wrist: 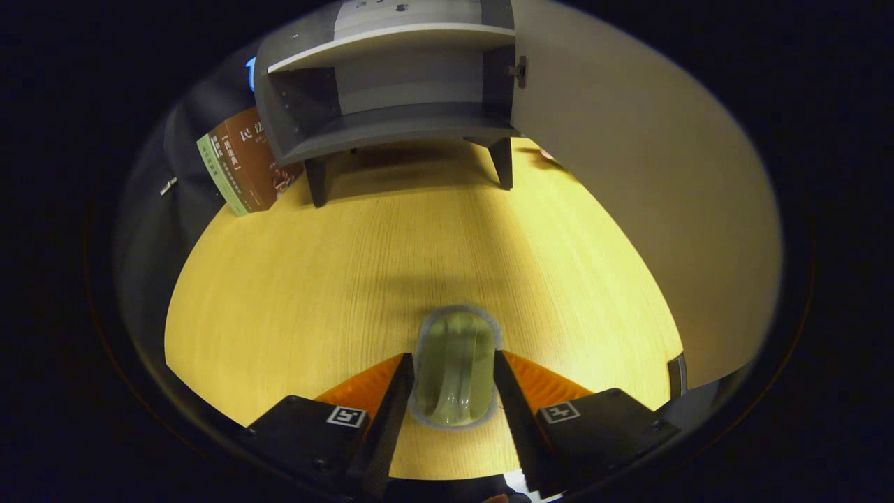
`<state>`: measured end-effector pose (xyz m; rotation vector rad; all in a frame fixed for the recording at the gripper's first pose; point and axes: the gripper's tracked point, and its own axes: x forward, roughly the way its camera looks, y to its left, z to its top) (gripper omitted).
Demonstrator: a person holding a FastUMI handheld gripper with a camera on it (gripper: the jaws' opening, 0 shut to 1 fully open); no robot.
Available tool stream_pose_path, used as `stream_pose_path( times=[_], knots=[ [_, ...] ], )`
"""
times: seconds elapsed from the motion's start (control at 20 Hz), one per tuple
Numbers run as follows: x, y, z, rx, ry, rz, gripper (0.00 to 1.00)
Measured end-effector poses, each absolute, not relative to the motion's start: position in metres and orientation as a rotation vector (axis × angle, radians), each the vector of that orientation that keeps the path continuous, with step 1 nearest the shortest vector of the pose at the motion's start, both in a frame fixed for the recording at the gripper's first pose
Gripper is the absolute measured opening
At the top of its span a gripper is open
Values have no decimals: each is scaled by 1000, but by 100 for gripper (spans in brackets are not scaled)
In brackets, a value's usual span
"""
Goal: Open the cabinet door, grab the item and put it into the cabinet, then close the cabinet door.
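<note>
The gripper [454, 381] has its two fingers [391, 398] clamped on a pale green translucent roll [455, 374], which sits between them, one finger pressing each side, just above the yellow wooden desk [335, 279]. Well beyond the fingers stands the grey cabinet [391, 126] on short dark legs, its shelves bare (the lower one is in shadow). Its door [628, 195] is swung wide open toward the right. A brown and green book [244, 164] leans beside the cabinet's left side.
</note>
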<state>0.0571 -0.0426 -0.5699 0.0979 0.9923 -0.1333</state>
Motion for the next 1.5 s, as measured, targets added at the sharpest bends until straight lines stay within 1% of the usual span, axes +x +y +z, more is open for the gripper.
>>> stream_pose_path(
  times=[0.05, 0.1, 0.15, 0.25, 0.3, 0.35, 0.55, 0.75, 1.1, 1.35, 1.5],
  knots=[
    [58, -41, -575, 101, 1003, -134, 64],
    [58, -41, -579, 102, 1013, -139, 58],
    [60, -44, -579, 86, 1019, -150, 57],
    [62, -49, -583, 78, 1018, -175, 26],
    [63, -49, -579, 82, 1015, -176, 26],
    [63, -51, -579, 75, 1020, -178, 19],
    [66, -47, -570, 105, 1010, -175, 19],
    [64, -41, -532, 102, 982, -153, 19],
    [81, -30, -425, 142, 882, -162, 19],
    [124, -21, -329, 164, 797, -159, 19],
    [165, -16, -277, 190, 739, -146, 19]
  ],
)
